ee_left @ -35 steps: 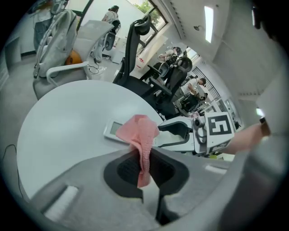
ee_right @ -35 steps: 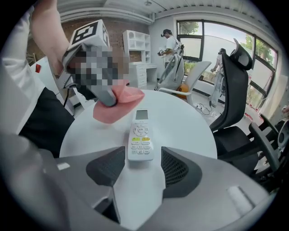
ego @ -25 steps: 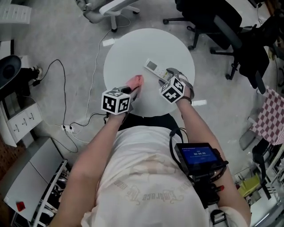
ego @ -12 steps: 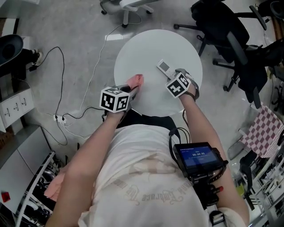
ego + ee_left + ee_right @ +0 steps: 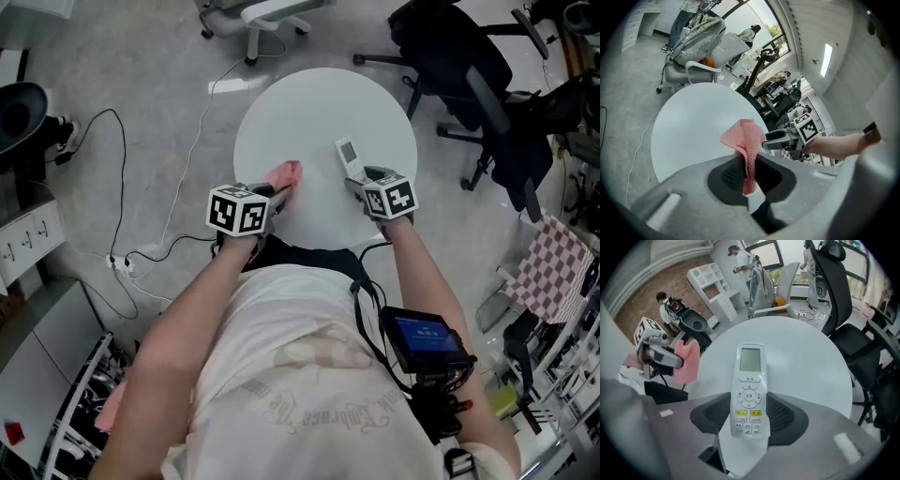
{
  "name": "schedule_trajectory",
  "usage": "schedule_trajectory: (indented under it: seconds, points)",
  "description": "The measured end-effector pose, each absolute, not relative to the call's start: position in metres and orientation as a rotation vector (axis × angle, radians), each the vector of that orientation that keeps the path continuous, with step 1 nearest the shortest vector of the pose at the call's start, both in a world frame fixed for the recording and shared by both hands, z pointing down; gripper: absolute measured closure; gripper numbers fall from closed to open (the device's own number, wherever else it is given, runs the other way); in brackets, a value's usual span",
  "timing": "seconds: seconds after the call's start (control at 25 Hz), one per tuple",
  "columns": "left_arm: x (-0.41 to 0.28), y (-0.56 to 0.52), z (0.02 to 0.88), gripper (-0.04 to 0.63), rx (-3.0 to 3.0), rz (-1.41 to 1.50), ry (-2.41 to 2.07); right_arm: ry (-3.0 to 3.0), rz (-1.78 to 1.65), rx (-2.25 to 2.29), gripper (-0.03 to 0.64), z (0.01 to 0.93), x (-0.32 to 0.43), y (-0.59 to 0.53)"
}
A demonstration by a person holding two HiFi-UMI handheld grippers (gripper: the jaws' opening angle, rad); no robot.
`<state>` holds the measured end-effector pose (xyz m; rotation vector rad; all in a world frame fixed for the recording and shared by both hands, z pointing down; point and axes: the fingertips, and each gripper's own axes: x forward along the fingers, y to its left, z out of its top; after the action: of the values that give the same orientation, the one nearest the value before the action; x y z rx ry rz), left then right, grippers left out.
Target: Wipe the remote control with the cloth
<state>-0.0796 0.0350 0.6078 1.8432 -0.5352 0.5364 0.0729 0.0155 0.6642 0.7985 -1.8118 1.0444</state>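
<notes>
The left claw point(image 5: 748, 174) pinches the pink cloth point(image 5: 746, 140) above the round white counter point(image 5: 309, 103), left of centre. The right claw point(image 5: 749, 420) grips the remote control point(image 5: 750, 376) by its lower sides, just right of centre.

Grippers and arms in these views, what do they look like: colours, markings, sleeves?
Both the left gripper and right gripper have grey moulded bodies with black, finely textured pads. Each carries a white cube printed with black square markers. The forearms are bare; the person wears a white short-sleeved shirt with faint lettering.
</notes>
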Motion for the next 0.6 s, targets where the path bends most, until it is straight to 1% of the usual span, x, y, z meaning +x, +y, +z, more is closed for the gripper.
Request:
schedule_trajectory:
  seconds: [0.16,0.28,0.48,0.6]
  points:
    - [-0.064,0.023,0.597,0.574,1.827,0.422,-0.502,-2.066,1.221,0.796,0.368,0.624,0.053,0.017]
    - [-0.056,-0.005,0.575,0.574,1.824,0.268,-0.480,-2.266,1.292,0.724,0.368,0.589,0.037,0.022]
    - [-0.043,-0.049,0.508,0.574,1.831,-0.038,-0.275,-2.533,1.421,0.621,0.368,0.535,0.008,0.027]
    - [-0.038,-0.063,0.471,0.574,1.808,-0.174,-0.135,-2.607,1.388,0.545,0.368,0.516,-0.007,0.031]
